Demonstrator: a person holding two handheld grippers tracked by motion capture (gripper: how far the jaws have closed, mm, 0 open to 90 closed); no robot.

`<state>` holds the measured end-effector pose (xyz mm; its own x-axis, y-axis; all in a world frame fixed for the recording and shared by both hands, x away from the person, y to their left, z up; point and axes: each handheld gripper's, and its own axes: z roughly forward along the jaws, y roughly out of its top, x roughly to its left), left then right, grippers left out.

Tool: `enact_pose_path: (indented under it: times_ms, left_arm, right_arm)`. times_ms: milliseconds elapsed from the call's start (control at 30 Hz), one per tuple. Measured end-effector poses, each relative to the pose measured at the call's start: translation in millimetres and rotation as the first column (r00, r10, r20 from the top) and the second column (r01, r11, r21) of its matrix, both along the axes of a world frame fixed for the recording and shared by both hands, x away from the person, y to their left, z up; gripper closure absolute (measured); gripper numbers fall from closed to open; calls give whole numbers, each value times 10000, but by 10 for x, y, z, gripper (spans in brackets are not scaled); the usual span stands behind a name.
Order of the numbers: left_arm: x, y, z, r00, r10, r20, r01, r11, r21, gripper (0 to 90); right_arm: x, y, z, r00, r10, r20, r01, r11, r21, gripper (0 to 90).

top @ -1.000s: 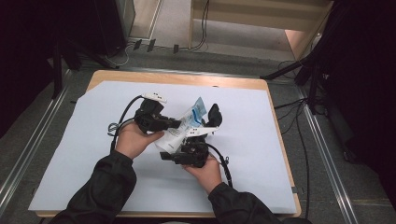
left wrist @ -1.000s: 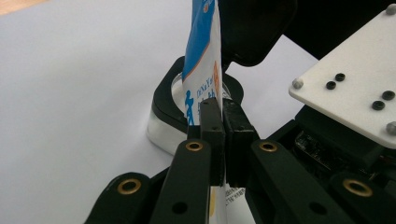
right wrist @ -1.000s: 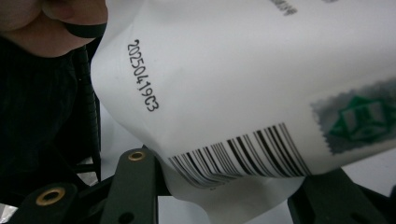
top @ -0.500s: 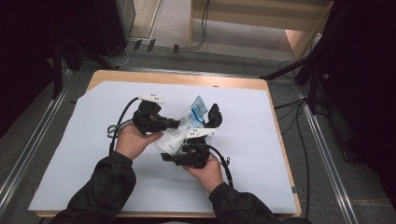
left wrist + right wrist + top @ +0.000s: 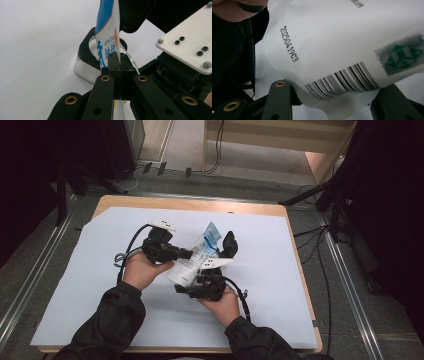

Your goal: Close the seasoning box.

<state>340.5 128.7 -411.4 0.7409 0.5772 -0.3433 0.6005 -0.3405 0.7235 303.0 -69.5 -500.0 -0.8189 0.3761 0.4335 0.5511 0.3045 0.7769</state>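
A white pouch with blue print (image 5: 196, 261) is held up between the two hands over the middle of the table. My left gripper (image 5: 187, 254) comes in from the left and is shut on the pouch's thin edge (image 5: 107, 32), its jaws pressed flat together on it (image 5: 119, 56). My right gripper (image 5: 207, 272) sits below the pouch. Its jaws stand apart on either side of the barcode end (image 5: 332, 45) and have been opening over the last second, with the pouch still between them (image 5: 332, 105).
A black ring-shaped object on a clear base (image 5: 85, 62) stands on the white sheet (image 5: 300, 285) just beyond the pouch, dark in the high view (image 5: 229, 244). The sheet covers a wooden table (image 5: 200, 204). Cables trail from both grippers.
Both hands stay where they were, with the pouch between them. No clear shift shows in the high view.
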Motion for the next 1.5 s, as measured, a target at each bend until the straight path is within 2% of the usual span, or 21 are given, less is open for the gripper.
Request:
enact_pose_path:
  times_ms: [333, 433, 600, 700, 833, 967, 1067, 1233, 1367, 1500]
  left_arm:
    - [7, -10, -6, 10000, -69, 4, 69, 10000, 6, 900]
    - [14, -15, -18, 9996, -164, -208, 165, 9999, 37, 900]
    - [42, 10, -26, 9983, -167, -553, 157, 9997, -182, 865]
    - [56, 13, -38, 9983, -168, -565, 158, 9997, -180, 863]
    - [46, 15, -16, 9992, -180, -371, 177, 9998, -88, 900]
    - [34, 14, 2, 9993, -269, -263, 268, 9996, -27, 900]
    - [21, 22, 31, 9993, -327, -159, 324, 9993, -193, 900]
    - [12, 22, 51, 9994, -319, -93, 317, 9992, -229, 900]
    - [14, 2, 40, 9994, -316, -112, 313, 9992, -252, 900]
    - [20, 13, 46, 9992, -361, -156, 351, 9978, -567, 900]
  right_arm:
    - [-38, -70, -22, 10000, -74, 27, 75, 9998, -175, 541]
    - [-41, -81, -41, 9999, -129, 10, 130, 9996, -241, 557]
    - [-53, -71, -93, 9998, -209, -43, 207, 9990, -387, 579]
    - [-55, -61, -129, 9998, -208, -37, 206, 9984, -519, 585]
    - [-54, -52, -160, 9997, -242, -57, 238, 9984, -506, 598]
    - [-59, -51, -163, 9998, -211, -20, 210, 9982, -566, 601]
    - [-70, -58, -150, 9998, -218, 19, 219, 9983, -542, 598]
    - [-87, -98, -116, 9996, -279, 31, 280, 9978, -607, 578]
    - [-142, -139, -66, 9988, -97, 485, 151, 9934, -1134, 568]
    - [-164, -207, -42, 9981, -134, 608, 206, 9928, -1183, 562]
